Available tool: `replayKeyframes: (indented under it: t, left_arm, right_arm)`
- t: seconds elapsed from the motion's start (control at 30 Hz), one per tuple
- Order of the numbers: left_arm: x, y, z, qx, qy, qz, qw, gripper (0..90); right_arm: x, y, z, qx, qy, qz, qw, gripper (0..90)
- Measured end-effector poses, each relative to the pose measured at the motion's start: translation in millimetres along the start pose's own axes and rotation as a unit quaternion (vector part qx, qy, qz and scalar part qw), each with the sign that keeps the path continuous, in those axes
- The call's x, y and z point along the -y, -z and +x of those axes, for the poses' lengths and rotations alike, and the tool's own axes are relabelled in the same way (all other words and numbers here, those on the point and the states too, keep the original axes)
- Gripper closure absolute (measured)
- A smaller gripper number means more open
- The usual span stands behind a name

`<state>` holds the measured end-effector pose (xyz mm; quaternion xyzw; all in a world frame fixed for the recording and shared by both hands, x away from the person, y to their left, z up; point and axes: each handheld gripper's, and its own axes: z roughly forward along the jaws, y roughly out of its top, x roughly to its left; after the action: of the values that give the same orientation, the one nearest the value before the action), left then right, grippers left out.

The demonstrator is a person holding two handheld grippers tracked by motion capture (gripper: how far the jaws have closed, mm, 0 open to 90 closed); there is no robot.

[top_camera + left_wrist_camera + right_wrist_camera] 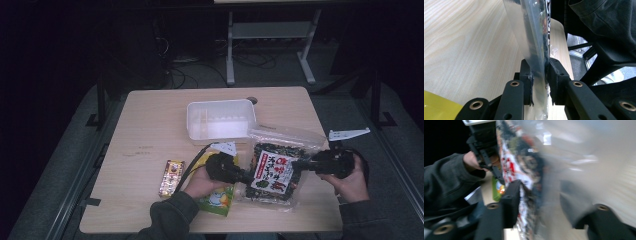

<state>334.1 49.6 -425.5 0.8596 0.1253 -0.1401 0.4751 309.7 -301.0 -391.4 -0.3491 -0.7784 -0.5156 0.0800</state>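
A snack bag [274,170] with a dark printed front and a clear plastic top is held up over the table between both grippers. My left gripper [248,177] grips its left edge; in the left gripper view the jaws [539,85] are shut on the bag's clear plastic [534,32]. My right gripper [298,164] meets the bag's right side. In the blurred right gripper view the bag [516,157] sits between my right gripper's jaws [542,207], which press on it. The left gripper [484,147] and its hand show beyond the bag.
A white empty bin [220,120] stands just behind the bag at the table's middle. A candy bar [171,177] lies to the left. A yellow-green packet [217,200] lies under the left hand. The table's right edge [325,165] is close to the right hand.
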Motion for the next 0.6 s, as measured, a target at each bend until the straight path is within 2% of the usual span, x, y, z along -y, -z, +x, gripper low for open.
replayKeyframes:
  t: [0.07,0.27,0.4,0.47,0.5,0.6]
  left_arm:
    - [2.2,1.3,1.1,-0.006,0.002,0.001,1.0,73.5]
    - [3.0,3.6,0.7,-0.022,0.003,-0.001,0.9998,65.3]
    - [3.8,12.7,-2.3,-0.036,0.003,-0.016,0.9992,60.7]
    - [4.0,15.9,-3.6,-0.044,0.003,-0.018,0.9989,59.6]
    - [5.2,20.5,-4.6,-0.053,0.001,-0.015,0.9985,56.4]
    - [8.1,25.2,-5.3,-0.059,0.007,-0.012,0.9981,50.6]
  right_arm:
    - [-2.3,0.8,4.1,-0.02,0.004,-0.001,0.9998,68.5]
    - [-9.8,4.0,17.1,-0.038,0.012,0.012,0.9991,74.8]
    - [-15.4,8.6,26.6,-0.029,0.022,0.005,0.9993,75.3]
    - [-16.7,10.0,28.6,-0.024,0.025,0.004,0.9994,75.4]
    - [-19.0,12.8,31.8,-0.016,0.026,0.002,0.9995,75.5]
    - [-20.6,15.1,34.1,-0.015,0.027,-0.001,0.9995,75.6]
